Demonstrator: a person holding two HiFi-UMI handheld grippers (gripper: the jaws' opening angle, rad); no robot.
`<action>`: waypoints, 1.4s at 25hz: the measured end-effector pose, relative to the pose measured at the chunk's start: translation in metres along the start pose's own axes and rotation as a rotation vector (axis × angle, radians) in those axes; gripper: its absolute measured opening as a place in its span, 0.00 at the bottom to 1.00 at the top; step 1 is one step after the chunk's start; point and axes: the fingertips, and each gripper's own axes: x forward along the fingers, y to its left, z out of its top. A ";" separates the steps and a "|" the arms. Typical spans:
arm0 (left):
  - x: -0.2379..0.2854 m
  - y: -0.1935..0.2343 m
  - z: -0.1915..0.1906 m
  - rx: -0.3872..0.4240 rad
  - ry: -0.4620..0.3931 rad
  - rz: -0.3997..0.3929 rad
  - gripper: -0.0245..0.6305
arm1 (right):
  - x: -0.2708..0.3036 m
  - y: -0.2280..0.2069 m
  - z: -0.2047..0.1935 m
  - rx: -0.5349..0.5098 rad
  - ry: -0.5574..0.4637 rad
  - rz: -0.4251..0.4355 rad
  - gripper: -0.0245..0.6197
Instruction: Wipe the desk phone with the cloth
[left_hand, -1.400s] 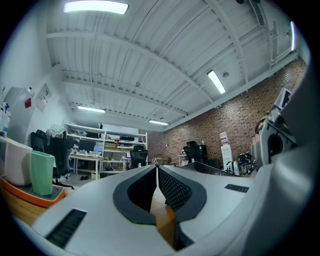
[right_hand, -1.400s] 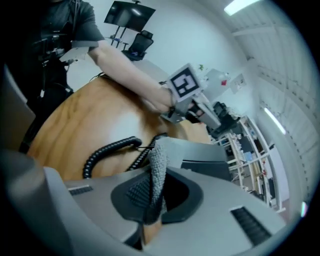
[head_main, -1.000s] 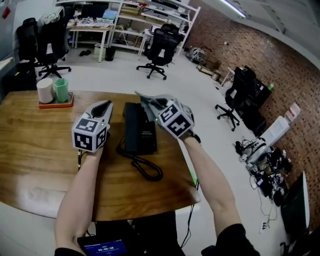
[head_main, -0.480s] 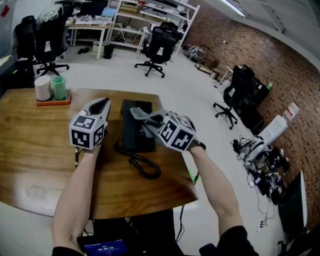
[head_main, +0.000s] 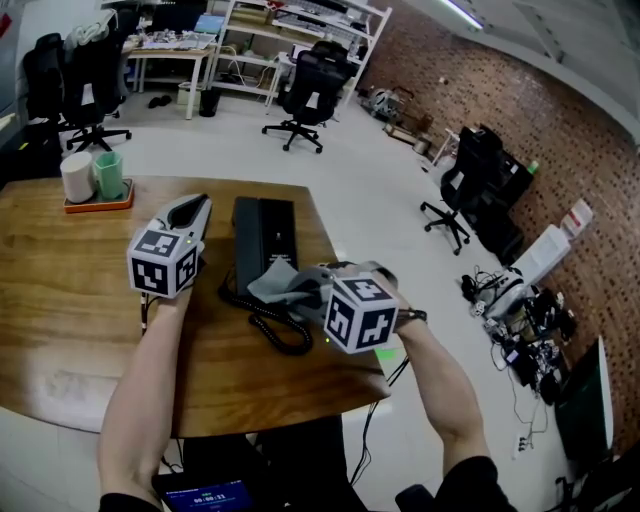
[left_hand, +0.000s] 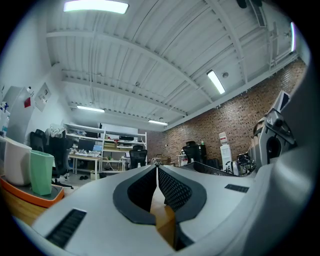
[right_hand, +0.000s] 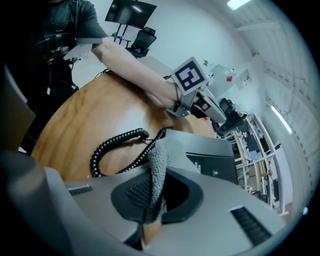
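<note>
The black desk phone (head_main: 262, 240) lies lengthwise on the wooden table (head_main: 70, 300), its coiled cord (head_main: 275, 328) looped at the near end. My right gripper (head_main: 303, 292) is shut on the grey cloth (head_main: 274, 282), which rests on the phone's near end. In the right gripper view the cloth (right_hand: 159, 162) stands up between the jaws of the right gripper (right_hand: 154, 187), with the phone (right_hand: 212, 159) and cord (right_hand: 111, 148) beyond. My left gripper (head_main: 196, 205) sits just left of the phone, shut, and in its own view the left gripper (left_hand: 156, 167) holds nothing.
An orange tray (head_main: 97, 203) with a white cup (head_main: 76, 177) and a green cup (head_main: 108, 175) stands at the table's far left. The table's right edge runs close to the phone. Office chairs (head_main: 300, 85) and shelves fill the floor beyond.
My right gripper has dragged the cloth along the phone from its far end to its near end, toward me. The left gripper has stayed beside the phone.
</note>
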 end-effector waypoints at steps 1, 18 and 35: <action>0.000 0.000 0.000 0.000 0.000 0.000 0.04 | -0.004 -0.011 -0.001 0.034 -0.027 -0.026 0.08; -0.002 -0.001 -0.001 -0.003 0.005 0.002 0.04 | 0.015 -0.189 -0.056 0.506 -0.064 -0.505 0.08; -0.002 0.010 -0.005 0.000 0.004 0.002 0.04 | 0.009 -0.026 -0.013 0.280 -0.041 -0.283 0.08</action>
